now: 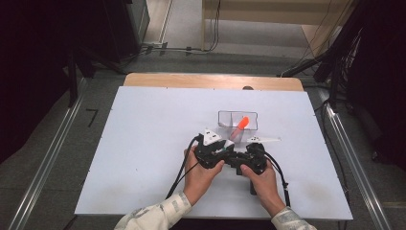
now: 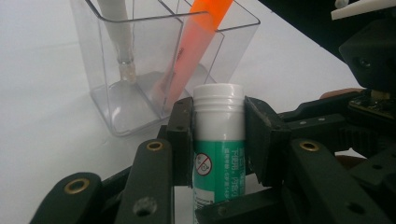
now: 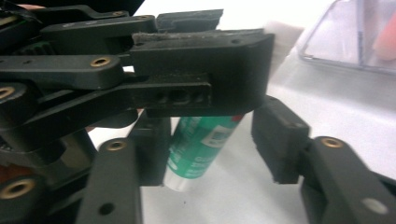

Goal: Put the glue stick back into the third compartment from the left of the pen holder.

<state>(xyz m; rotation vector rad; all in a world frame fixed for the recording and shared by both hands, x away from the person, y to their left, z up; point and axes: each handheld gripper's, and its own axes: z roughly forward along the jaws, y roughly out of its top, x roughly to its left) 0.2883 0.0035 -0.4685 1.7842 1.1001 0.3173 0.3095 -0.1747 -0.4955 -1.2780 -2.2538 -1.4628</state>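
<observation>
1. From the high view, both hands meet near the middle of the white worktop (image 1: pixel 143 143), the left claw (image 1: pixel 216 144) and right claw (image 1: pixel 249 152) close together just in front of a clear divided holder (image 1: pixel 225 117). An orange marker (image 1: pixel 241 125) leans out of the holder.
2. The left gripper view brings out what the high view hides: the left claw (image 2: pixel 218 135) is clenched on a green-and-white glue stick (image 2: pixel 218 154), pads pressing both sides just below its white threaded neck, the stick standing upright.
3. That same view shows the holder (image 2: pixel 116 100) just beyond the stick, with a white pen (image 2: pixel 119 37) in one compartment and the orange marker (image 2: pixel 194 51) in the next one.
4. The right gripper view shows the stick's lower end (image 3: pixel 201 144). The right claw (image 3: pixel 210 149) is released, its jaws spread to either side of the green body, one jaw close beside it, the other clearly apart.
5. The left claw (image 3: pixel 196 74) crosses above the stick in the right gripper view.
</observation>
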